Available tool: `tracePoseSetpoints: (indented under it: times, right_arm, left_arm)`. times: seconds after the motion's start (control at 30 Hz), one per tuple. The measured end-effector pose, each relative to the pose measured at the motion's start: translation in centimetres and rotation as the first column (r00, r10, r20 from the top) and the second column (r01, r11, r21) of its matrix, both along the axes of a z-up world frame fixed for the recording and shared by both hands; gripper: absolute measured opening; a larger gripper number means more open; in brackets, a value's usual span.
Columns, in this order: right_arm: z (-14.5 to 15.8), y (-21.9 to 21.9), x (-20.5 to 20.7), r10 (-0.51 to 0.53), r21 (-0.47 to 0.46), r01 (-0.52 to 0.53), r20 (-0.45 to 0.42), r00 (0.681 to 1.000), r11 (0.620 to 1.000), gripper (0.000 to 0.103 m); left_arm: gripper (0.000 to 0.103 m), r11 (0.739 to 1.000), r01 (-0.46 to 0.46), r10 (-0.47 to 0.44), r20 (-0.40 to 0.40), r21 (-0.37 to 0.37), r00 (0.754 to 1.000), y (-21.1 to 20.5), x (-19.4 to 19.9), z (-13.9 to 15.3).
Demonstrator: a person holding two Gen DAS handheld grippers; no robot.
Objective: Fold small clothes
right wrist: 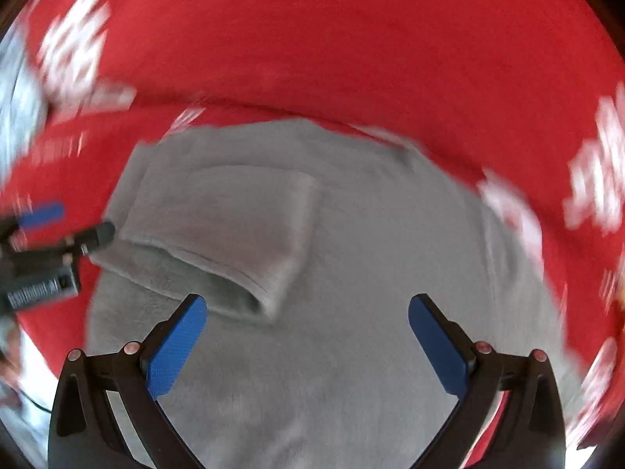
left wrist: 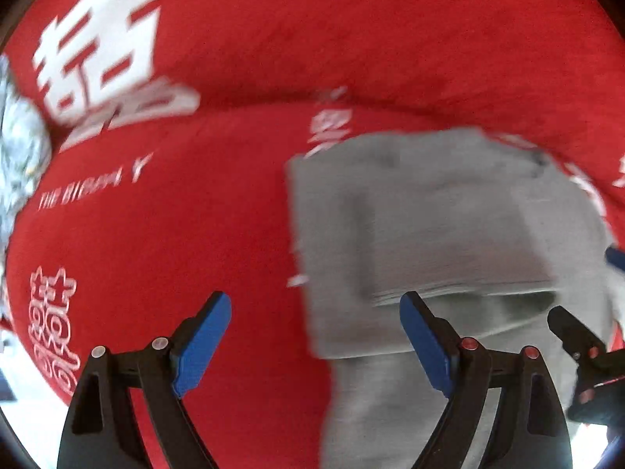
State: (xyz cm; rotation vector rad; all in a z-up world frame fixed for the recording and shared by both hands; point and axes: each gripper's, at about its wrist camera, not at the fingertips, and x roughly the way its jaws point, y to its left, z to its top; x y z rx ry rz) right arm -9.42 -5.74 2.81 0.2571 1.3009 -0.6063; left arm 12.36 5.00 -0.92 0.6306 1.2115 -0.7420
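A small grey garment [left wrist: 429, 226] lies on a red cloth [left wrist: 234, 234] with white characters. One part of it is folded over the rest, making a raised flap [right wrist: 234, 226]. My left gripper [left wrist: 316, 336] is open and empty, hovering over the garment's left edge. My right gripper [right wrist: 308, 336] is open and empty above the garment [right wrist: 351, 273], just in front of the flap. The right gripper shows at the right edge of the left wrist view [left wrist: 578, 336]. The left gripper shows at the left edge of the right wrist view [right wrist: 58, 230], beside the flap. Both views are motion-blurred.
The red cloth [right wrist: 351, 39] covers the whole surface around the garment. A crumpled silvery-white thing [left wrist: 19, 156] lies at the cloth's far left edge. A white floor or surface [left wrist: 23, 387] shows past the cloth's lower left edge.
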Motion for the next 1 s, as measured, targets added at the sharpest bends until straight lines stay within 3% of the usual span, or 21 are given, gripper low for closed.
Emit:
tracePoseSetpoints:
  times: [0.1,0.13,0.17,0.2,0.27,0.33,0.37,0.43,0.47,0.5,0.53,0.57,0.6,0.63,0.7,0.73,0.83,0.9,0.93,0.97,1.0]
  right_arm:
    - [-2.7,1.9,3.9,0.161,-0.140,-0.179,-0.129,0.978,0.974,0.095]
    - [-3.3,2.0,4.7,0.185,-0.189,-0.215,-0.165,0.969,0.958,0.069]
    - [-3.4,1.8,5.0,0.183,-0.206,-0.218,-0.177,0.967,0.954,0.021]
    - [-3.3,0.8,5.1,0.151,-0.186,-0.180,-0.157,0.976,0.966,0.006]
    - [-1.7,-2.7,3.1,-0.040,-0.082,0.039,-0.015,0.999,0.996,0.005]
    - [-0.6,-5.6,-0.2,-0.238,0.068,0.230,0.133,0.962,0.971,0.005]
    - [-0.3,-7.1,-2.7,-0.357,0.164,0.329,0.193,0.914,0.930,0.005]
    - [-1.1,-9.3,-8.2,-0.589,0.373,0.486,0.244,0.771,0.790,0.008]
    - [-2.0,-10.1,-10.5,-0.680,0.476,0.527,0.237,0.694,0.704,0.016]
    - [-3.5,-10.4,-13.4,-0.773,0.595,0.549,0.211,0.598,0.587,0.017]
    - [-4.4,-10.4,-15.2,-0.821,0.652,0.556,0.189,0.538,0.515,0.021]
    - [-5.0,-10.3,-16.4,-0.848,0.682,0.561,0.173,0.500,0.470,0.029]
    - [-5.6,-10.1,-18.2,-0.883,0.722,0.559,0.159,0.441,0.409,0.031]
    - [-5.7,-10.1,-19.0,-0.897,0.741,0.549,0.161,0.412,0.386,0.031]
    - [-5.5,-10.1,-20.6,-0.921,0.768,0.539,0.167,0.352,0.345,0.043]
    - [-5.3,-10.1,-20.9,-0.924,0.771,0.538,0.171,0.341,0.341,0.052]
    - [-4.7,-11.1,-21.3,-0.932,0.762,0.559,0.162,0.323,0.326,0.053]
    - [-4.3,-11.7,-21.4,-0.932,0.756,0.568,0.157,0.327,0.327,0.040]
    - [-4.0,-12.1,-21.5,-0.926,0.750,0.568,0.160,0.342,0.339,0.014]
    - [-3.6,-12.3,-21.4,-0.917,0.736,0.575,0.159,0.367,0.358,0.007]
    - [-3.1,-12.2,-21.2,-0.904,0.715,0.584,0.162,0.396,0.384,0.007]
  left_arm:
    - [0.089,0.998,-0.018,0.018,0.001,0.056,1.000,0.6,0.3,-2.3]
    - [0.089,0.998,-0.022,0.022,-0.007,0.052,1.000,1.0,0.5,-2.5]
    - [0.089,0.999,-0.034,0.035,-0.008,0.036,0.999,1.2,0.4,-2.5]
    - [0.089,0.999,-0.037,0.037,-0.007,0.033,0.999,1.2,0.3,-2.5]
    - [0.089,0.999,-0.030,0.030,0.001,0.035,1.000,0.8,-0.1,-2.7]
    - [0.089,0.999,-0.016,0.016,0.004,0.036,1.000,0.6,-0.4,-2.8]
    - [0.089,0.999,-0.011,0.011,0.004,0.036,1.000,0.5,-0.2,-2.8]
    - [0.089,0.999,0.004,-0.004,0.007,0.038,1.000,0.2,-0.4,-2.8]
    - [0.089,0.999,0.009,-0.010,0.011,0.039,1.000,-0.1,-0.5,-2.8]
    - [0.090,0.999,0.018,-0.019,0.018,0.041,1.000,-0.2,-0.6,-2.8]
    - [0.093,0.999,0.024,-0.025,0.023,0.042,0.999,-0.3,-0.6,-2.8]
    - [0.097,0.998,0.029,-0.031,0.039,0.056,0.999,-0.5,-0.6,-2.8]
    - [0.097,0.997,0.035,-0.038,0.035,0.063,0.999,-0.6,-0.4,-2.8]
    - [0.097,0.997,0.039,-0.040,0.018,0.068,0.999,-0.7,-0.1,-2.8]
    - [0.097,0.998,0.014,-0.012,-0.034,0.057,0.999,-0.9,0.9,-2.4]
    - [0.097,0.999,-0.003,0.006,-0.052,0.047,0.999,-0.8,1.5,-2.3]
    - [0.097,0.998,-0.056,0.058,-0.057,0.038,0.997,-1.0,3.5,-1.7]
    - [0.097,0.997,-0.077,0.078,-0.051,0.014,0.996,-1.1,4.3,-0.8]
    - [0.097,0.997,-0.078,0.078,-0.047,0.008,0.996,-1.2,4.4,-0.5]
    - [0.097,0.997,-0.073,0.073,-0.043,0.005,0.996,-1.3,4.4,-0.3]
    - [0.097,0.998,-0.065,0.065,-0.036,0.010,0.997,-1.3,4.3,-0.3]
